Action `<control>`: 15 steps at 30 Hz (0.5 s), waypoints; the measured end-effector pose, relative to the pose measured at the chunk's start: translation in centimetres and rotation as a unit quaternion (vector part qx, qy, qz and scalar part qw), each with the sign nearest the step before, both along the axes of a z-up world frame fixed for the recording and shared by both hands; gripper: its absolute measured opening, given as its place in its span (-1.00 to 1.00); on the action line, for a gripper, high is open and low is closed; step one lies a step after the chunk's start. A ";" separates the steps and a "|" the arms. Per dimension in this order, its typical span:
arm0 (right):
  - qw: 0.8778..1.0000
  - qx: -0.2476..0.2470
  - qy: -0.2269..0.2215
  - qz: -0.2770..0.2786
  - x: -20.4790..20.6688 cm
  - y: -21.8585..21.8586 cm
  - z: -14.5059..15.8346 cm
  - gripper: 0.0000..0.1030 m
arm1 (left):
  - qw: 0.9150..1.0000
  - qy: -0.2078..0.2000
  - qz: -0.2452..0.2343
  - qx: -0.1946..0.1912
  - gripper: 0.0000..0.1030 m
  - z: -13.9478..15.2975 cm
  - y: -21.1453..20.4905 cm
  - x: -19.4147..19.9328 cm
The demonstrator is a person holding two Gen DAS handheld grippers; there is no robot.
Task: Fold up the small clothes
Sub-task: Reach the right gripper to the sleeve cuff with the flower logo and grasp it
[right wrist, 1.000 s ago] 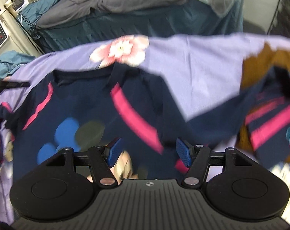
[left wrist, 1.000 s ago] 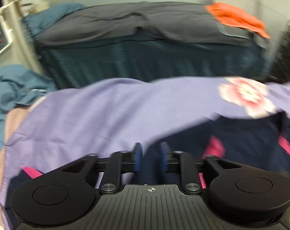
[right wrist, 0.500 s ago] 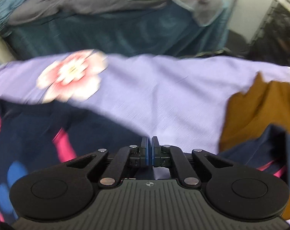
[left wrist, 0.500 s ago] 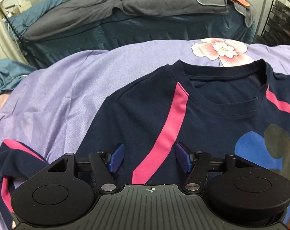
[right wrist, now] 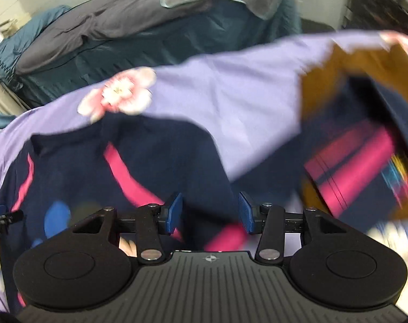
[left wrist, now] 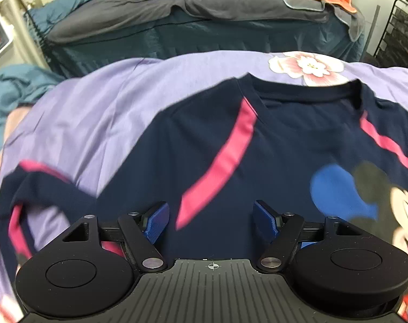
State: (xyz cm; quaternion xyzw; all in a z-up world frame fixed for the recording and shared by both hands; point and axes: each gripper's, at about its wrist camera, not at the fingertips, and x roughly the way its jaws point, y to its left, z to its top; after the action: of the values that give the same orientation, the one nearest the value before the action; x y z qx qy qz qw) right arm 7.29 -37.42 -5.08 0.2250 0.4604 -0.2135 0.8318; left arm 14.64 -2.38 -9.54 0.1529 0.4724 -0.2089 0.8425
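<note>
We hover both grippers, left gripper (left wrist: 208,222) agape and right gripper (right wrist: 209,212) just reopened, empty, over the flat navy shirt (left wrist: 257,145) on the lilac sheet (left wrist: 109,94); next we pinch a sleeve

Bedroom: beds (left wrist: 204,35), floral sheet (left wrist: 109,102).

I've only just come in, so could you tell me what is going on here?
A person holding two grippers is folding small clothes on a purple sheet. A navy shirt lies spread flat. The left gripper hangs open over it, and the right gripper, jaws just opening, grips nothing.
</note>
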 end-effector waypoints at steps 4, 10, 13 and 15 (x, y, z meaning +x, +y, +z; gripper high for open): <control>0.994 0.040 -0.003 -0.104 -6.8 -2.9 0.2 -0.03 | 1.000 0.010 0.006 -0.002 1.00 0.8 1.2 -3.1; 0.969 0.056 -0.043 -0.237 -12.7 -10.1 1.8 -0.06 | 1.000 0.025 0.017 0.002 1.00 1.9 1.5 -6.7; 0.961 0.077 -0.061 -0.260 -13.2 -12.3 1.4 -0.19 | 0.999 0.038 0.029 -0.004 1.00 2.4 1.2 -8.1; 0.955 0.108 -0.059 -0.271 -12.8 -13.4 0.1 -0.21 | 0.999 0.041 0.032 -0.008 1.00 2.8 0.8 -9.2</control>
State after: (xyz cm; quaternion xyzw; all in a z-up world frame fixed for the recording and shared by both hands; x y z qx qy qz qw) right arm -5.46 -50.82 -4.97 0.4416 0.3527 -0.3665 0.7391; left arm 5.44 -1.58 -6.73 0.1224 0.5094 -0.1916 0.8299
